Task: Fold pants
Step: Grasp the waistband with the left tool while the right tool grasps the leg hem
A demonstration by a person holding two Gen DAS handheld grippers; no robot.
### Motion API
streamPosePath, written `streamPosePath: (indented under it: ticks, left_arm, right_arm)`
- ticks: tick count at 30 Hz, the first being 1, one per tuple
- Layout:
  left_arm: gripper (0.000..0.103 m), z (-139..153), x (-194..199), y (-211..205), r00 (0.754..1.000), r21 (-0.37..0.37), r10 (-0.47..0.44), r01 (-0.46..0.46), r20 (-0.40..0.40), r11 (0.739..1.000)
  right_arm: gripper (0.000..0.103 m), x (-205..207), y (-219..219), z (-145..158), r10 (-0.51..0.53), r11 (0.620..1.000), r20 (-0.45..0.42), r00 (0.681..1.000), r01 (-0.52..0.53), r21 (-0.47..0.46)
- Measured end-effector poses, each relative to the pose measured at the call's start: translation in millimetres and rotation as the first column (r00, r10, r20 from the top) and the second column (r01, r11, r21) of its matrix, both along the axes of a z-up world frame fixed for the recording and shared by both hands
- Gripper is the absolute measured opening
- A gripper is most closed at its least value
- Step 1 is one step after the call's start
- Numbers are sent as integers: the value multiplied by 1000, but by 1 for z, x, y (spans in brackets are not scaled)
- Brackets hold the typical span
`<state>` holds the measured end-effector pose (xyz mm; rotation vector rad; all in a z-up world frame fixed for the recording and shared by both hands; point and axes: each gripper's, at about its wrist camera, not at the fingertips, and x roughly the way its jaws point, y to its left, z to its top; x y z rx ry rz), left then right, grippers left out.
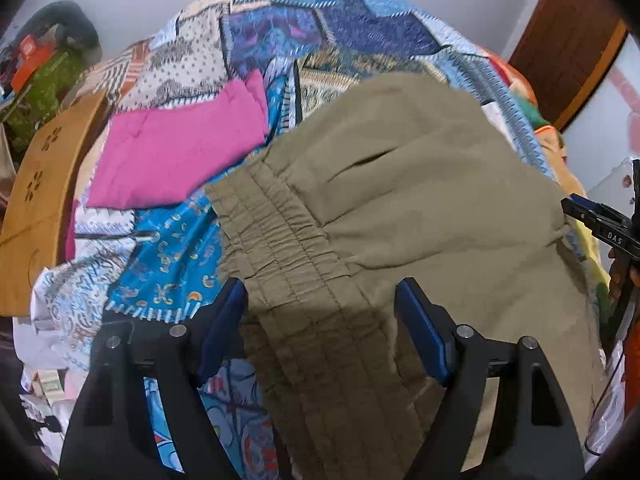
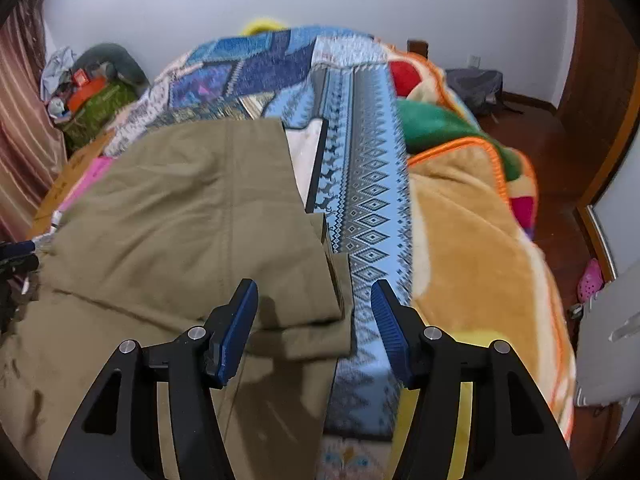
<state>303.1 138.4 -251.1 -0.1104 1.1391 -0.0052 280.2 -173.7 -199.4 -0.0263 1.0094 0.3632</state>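
Note:
Khaki pants [image 1: 400, 184] lie folded on the bed, their elastic waistband [image 1: 280, 232] running towards the left wrist camera. My left gripper [image 1: 322, 296] hovers open over the near end of the waistband, and the fabric passes flat beneath its blue pads without touching them. In the right wrist view the pants [image 2: 180, 208] fill the left half, with their leg ends [image 2: 320, 320] stacked in layers. My right gripper [image 2: 314, 292] stands open just above that stacked corner, nothing pinched. Its tip shows at the left wrist view's right edge [image 1: 600, 220].
A patchwork quilt [image 1: 280, 32] covers the bed under the pants, with a pink cloth [image 1: 176, 152] to their left. A wooden board [image 1: 40, 200] leans at the bed's left. A tan and orange fleece blanket [image 2: 472, 220] is heaped on the right. A dark bag [image 2: 476, 84] sits on the wooden floor.

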Motion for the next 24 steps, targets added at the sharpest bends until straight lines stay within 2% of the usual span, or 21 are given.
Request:
streamPosePath:
  ticks: [3, 6, 8, 10, 15, 17, 21, 24]
  left_arm:
    - [79, -9, -1, 0, 1000, 8, -10, 10, 2, 1000]
    - [80, -8, -4, 0, 999, 32, -20, 19, 30, 999]
    - [80, -7, -5, 1, 999, 111, -8, 3, 52, 994]
    - [80, -5, -7, -1, 996, 181, -5, -11, 87, 983]
    - [80, -5, -11, -9, 993, 275, -37, 4, 114, 962]
    - [80, -5, -10, -7, 993, 275, -36, 4, 110, 961]
    - [88, -10, -7, 0, 995, 250, -4, -22, 103, 968]
    - [88, -9, -8, 2, 995, 232, -2, -21, 99, 972]
  right_arm:
    - [55, 9, 6, -17, 10, 1000, -50, 999, -8, 29]
    - [52, 9, 10, -27, 33, 999, -49, 998, -32, 32]
    - [43, 4, 14, -29, 50, 999, -21, 999, -50, -1]
    - [39, 1, 16, -30, 60, 998, -2, 998, -60, -27]
    - [27, -1, 15, -30, 48, 996, 20, 999, -47, -70]
    - [26, -3, 14, -30, 46, 996, 31, 998, -43, -83]
    - [25, -3, 15, -34, 50, 995, 29, 998, -47, -92]
    - [25, -2, 16, -35, 51, 994, 19, 999, -49, -96]
